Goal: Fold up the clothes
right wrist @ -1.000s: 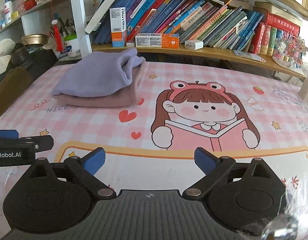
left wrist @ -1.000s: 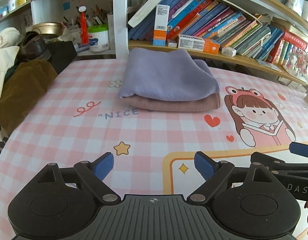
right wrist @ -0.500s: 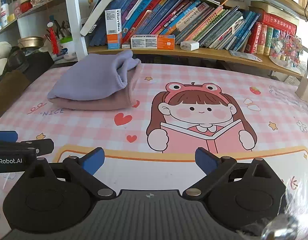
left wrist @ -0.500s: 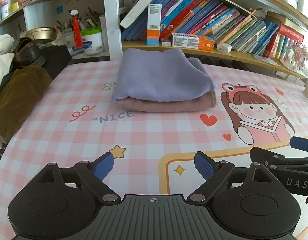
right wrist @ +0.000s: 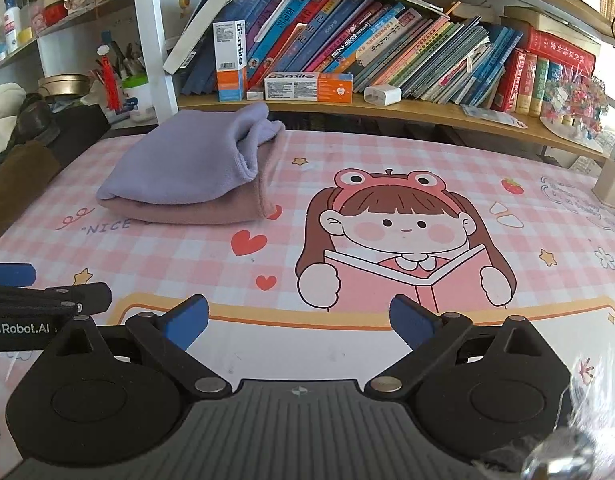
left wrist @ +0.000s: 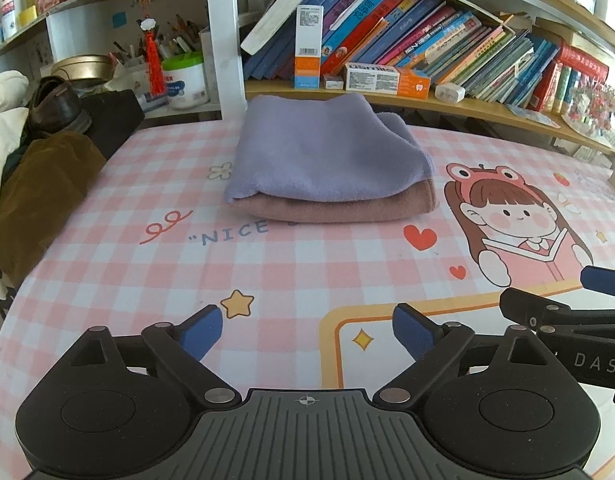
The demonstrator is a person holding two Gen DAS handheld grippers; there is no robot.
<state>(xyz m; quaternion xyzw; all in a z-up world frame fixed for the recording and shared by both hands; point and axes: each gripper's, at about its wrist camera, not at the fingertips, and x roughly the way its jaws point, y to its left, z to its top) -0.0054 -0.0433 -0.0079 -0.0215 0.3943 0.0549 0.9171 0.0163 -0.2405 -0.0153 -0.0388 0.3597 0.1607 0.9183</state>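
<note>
2 folded cloths (left wrist: 327, 164) stacked (lilac topmost)

Beyond the blue-padded black jaws, a lavender cloth (left wrist: 323, 152) lies on a dusty-pink cloth (left wrist: 339, 208); under the jaws, a pink-and-white checked tablecloth (left wrist: 147, 280) with cartoon print.

Bright, even daylight, strongest ahead-right of each gripper – upper right corners washed out, soft shadow under the folded towels (left wrist: 327, 176), strong fisheye bowing of the bookshelf (right wrist: 387, 110), blurred glare smear at right view's lower right.
</note>
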